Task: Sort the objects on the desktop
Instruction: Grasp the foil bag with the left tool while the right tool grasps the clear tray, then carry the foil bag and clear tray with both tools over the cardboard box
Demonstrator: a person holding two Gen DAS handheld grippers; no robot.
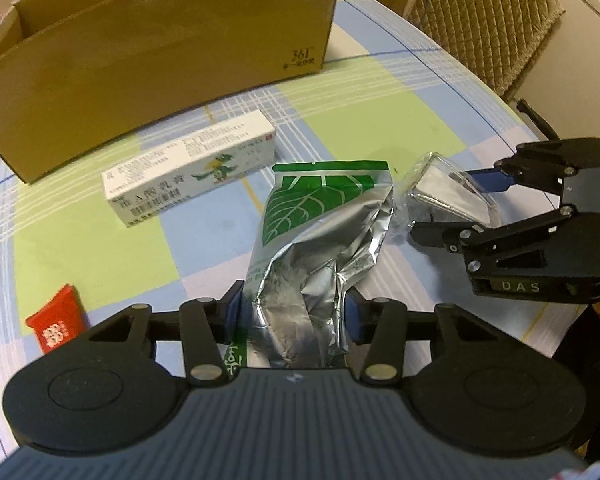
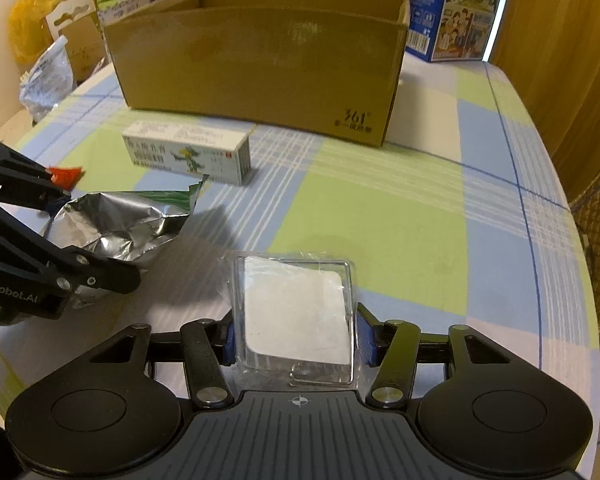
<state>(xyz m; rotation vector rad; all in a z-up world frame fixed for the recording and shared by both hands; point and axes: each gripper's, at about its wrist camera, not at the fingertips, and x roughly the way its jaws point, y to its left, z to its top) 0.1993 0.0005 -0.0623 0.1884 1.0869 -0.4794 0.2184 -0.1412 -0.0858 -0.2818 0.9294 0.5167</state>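
A crumpled silver foil pouch with a green leaf print (image 1: 300, 256) is clamped between the blue pads of the left gripper (image 1: 294, 312), held low over the blue-and-green checked tablecloth (image 1: 380, 128). Beside it, a clear plastic blister case with a white card (image 2: 296, 316) is pinched by the right gripper (image 2: 296, 338). A white medicine carton (image 1: 188, 168) lies before the open brown cardboard box (image 1: 160, 64). A small red packet (image 1: 58, 318) is seen clearly only in the left view; a blue milk carton (image 2: 456, 8) only in the right.

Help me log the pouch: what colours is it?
Crinkled silver foil pouch with green leaf print; clearest in left wrist view.
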